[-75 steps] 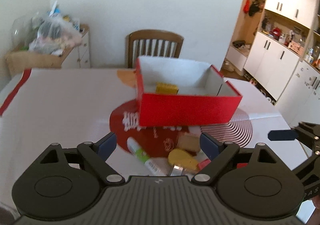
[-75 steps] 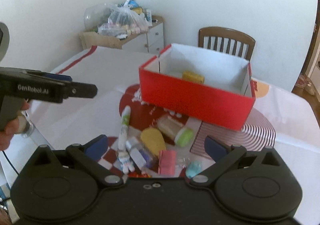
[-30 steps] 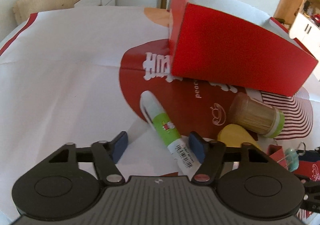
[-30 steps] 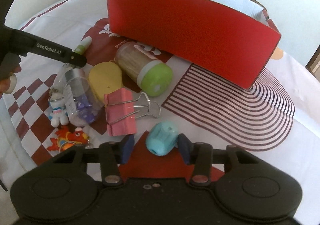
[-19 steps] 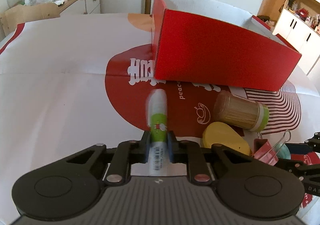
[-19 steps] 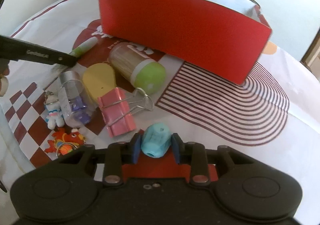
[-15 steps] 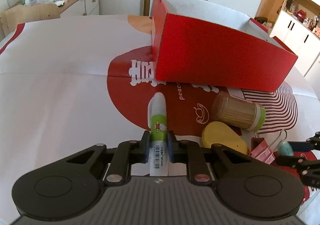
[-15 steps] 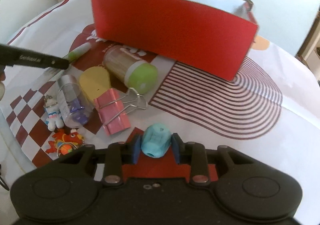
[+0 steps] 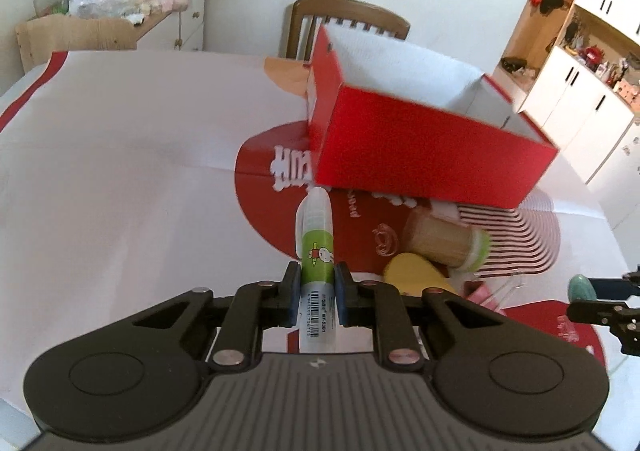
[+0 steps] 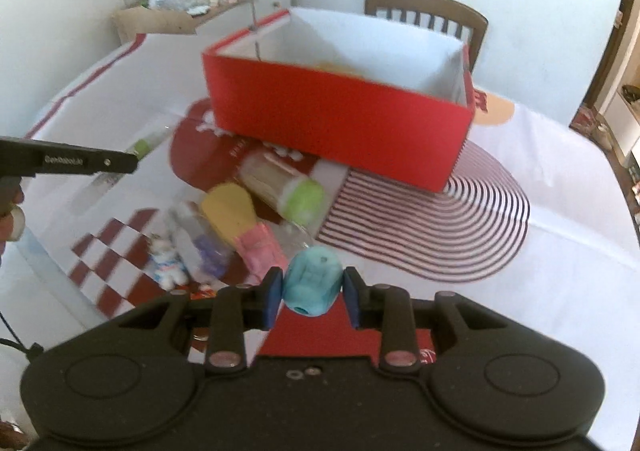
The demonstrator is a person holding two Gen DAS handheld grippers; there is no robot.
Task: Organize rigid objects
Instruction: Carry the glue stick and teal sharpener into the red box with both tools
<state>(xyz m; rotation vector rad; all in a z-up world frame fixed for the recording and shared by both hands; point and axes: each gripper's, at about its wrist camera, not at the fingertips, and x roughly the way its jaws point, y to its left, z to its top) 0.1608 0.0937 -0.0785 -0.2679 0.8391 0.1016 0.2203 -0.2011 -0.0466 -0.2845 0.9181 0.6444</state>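
Note:
My left gripper (image 9: 316, 293) is shut on a green and white glue tube (image 9: 316, 247) and holds it above the table, pointing at the open red box (image 9: 420, 155). My right gripper (image 10: 312, 293) is shut on a small teal sharpener (image 10: 313, 287), lifted off the table in front of the red box (image 10: 340, 119). The left gripper also shows at the left of the right wrist view (image 10: 80, 163), with the tube tip (image 10: 146, 145) past it. The right gripper's fingertips show at the right edge of the left wrist view (image 9: 600, 295).
On the printed tablecloth (image 10: 420, 219) lie a toothpick jar with a green lid (image 10: 288, 187), a yellow piece (image 10: 228, 211), a pink binder clip (image 10: 260, 247), a small clear jar (image 10: 200, 247) and a toy keychain (image 10: 164, 263). A wooden chair (image 10: 424, 11) stands behind the box.
Both grippers closed on their objects about a second ago. Since then both have risen and tilted up, lifting the glue tube and the sharpener off the table.

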